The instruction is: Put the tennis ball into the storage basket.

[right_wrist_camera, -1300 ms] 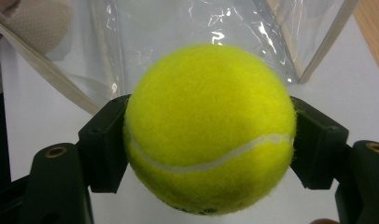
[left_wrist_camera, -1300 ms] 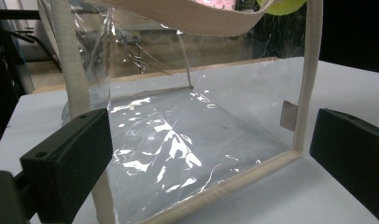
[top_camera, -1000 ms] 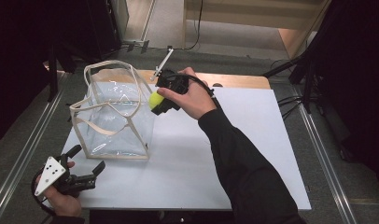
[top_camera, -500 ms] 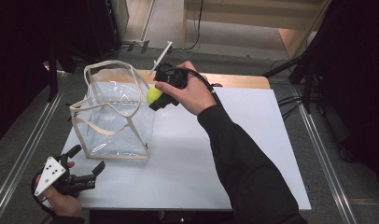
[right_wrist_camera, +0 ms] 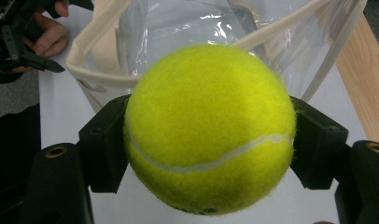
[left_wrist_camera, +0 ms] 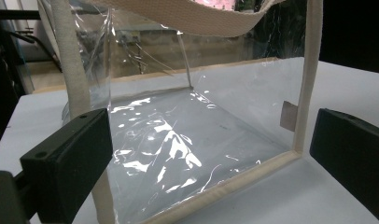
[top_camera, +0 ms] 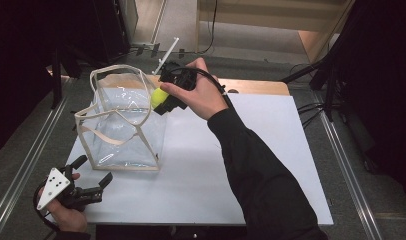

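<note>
- White table (top_camera: 251, 165) holds a clear bag (top_camera: 122, 131).
- Right gripper (top_camera: 163, 102) squeezes the tennis ball (right_wrist_camera: 208, 128) beside the bag's rim.
- Left gripper (top_camera: 93, 186) waits with its jaws wide apart.
- Lift over the rim, then let go gently.

The right tool (right_wrist_camera: 208, 135) clamps a tennis ball (right_wrist_camera: 208, 126) above the clear bag (right_wrist_camera: 187, 28).

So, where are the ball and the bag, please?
ball (right_wrist_camera: 208, 126), right gripper view, middle of its yellow felt
bag (top_camera: 123, 120), high view, clear side wall
</note>
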Tool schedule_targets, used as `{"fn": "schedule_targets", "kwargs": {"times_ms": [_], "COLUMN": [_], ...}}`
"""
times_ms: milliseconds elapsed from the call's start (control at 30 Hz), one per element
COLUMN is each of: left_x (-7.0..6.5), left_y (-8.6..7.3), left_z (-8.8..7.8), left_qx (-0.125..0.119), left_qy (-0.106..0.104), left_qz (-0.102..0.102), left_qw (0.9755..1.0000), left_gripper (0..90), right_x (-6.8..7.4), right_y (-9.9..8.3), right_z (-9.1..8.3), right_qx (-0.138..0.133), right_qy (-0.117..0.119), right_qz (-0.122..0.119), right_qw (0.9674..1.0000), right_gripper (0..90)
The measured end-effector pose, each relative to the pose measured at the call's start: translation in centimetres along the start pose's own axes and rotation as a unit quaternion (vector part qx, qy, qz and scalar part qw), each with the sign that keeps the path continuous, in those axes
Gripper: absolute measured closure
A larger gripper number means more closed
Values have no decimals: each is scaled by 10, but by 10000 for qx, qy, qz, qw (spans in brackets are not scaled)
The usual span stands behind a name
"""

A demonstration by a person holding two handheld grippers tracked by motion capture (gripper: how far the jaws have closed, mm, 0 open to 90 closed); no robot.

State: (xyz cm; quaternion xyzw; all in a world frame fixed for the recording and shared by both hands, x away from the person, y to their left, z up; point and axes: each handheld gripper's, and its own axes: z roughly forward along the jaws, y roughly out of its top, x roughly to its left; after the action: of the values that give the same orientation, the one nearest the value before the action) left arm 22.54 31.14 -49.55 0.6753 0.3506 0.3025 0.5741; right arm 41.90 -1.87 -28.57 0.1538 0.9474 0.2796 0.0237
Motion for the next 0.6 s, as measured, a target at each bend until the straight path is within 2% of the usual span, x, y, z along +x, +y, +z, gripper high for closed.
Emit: {"fn": "schedule_targets", "kwargs": {"times_ms": [133, 600], "left_x": [0, 0], "left_y": [0, 0], "left_z": [0, 0], "left_qx": [-4, -7], "left_qy": [-2, -9], "left_qz": [-9, -7], "left_qw": [10000, 10000], "left_gripper": [0, 0], "right_x": [2, 5], "right_y": [7, 22], "right_z": [-2, -2], "right_qx": [-89, -100], "right_qy": [32, 30], "right_qz": [-39, -113], "right_qw": [9999, 9999], "right_gripper": [237, 237]}}
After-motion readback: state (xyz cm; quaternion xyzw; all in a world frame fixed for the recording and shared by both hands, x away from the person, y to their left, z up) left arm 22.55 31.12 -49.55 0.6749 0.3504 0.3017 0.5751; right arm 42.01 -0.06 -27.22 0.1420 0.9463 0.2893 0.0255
